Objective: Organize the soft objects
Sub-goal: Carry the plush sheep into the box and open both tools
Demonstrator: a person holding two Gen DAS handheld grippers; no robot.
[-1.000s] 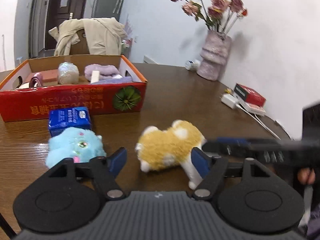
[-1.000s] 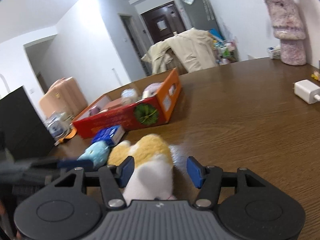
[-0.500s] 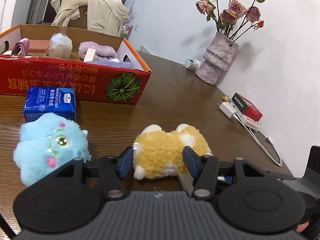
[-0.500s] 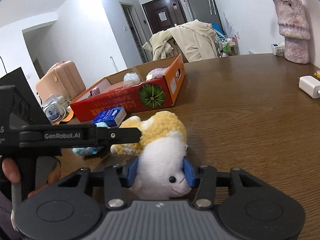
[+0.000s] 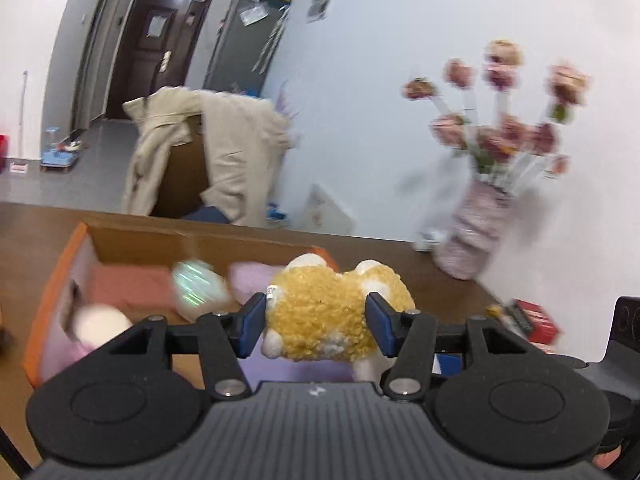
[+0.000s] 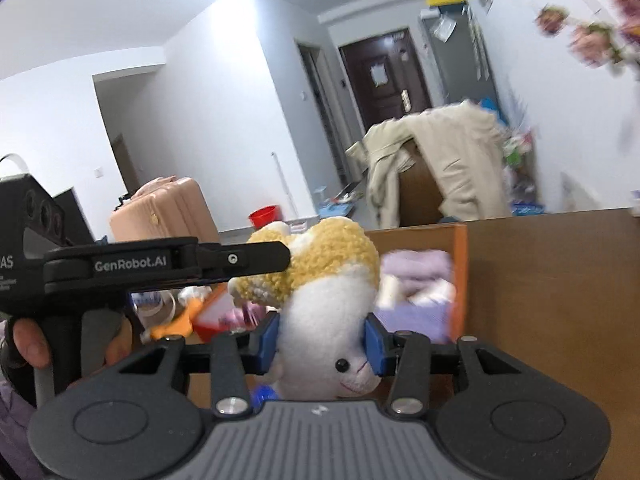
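**Lifting the plush toward the box**

Carrying is the step in hand: both grippers are clamped on one plush dog (image 5: 324, 320), and it has left the table. A second ago it lay on the wood beside a blue toy, with both sets of jaws apart around it. Half a second ago the pads had closed on it while it was still on the table. Now it hangs in the air, held at two ends.

In the left wrist view the left gripper (image 5: 316, 322) pinches the yellow body at the lower centre of the frame, blue pads pressed into the fur on either side. In the right wrist view the right gripper (image 6: 322, 340) squeezes the white head end at the lower centre, while the left gripper's arm crosses from the left edge to the yellow fur.

The box (image 5: 52, 280) used to sit in the upper left of the left view, well apart from the toy. It now fills the lower left, directly behind and below the plush, with a pink towel (image 5: 248, 280) and a wrapped bundle (image 5: 196, 286) blurred inside. The vase (image 5: 476, 236) stands at the right, also smeared by motion.

By my judgement the pick is done and the toy is nearly over the opening; what remains is to lower it and let both grips go together, so it does not dangle from one end.
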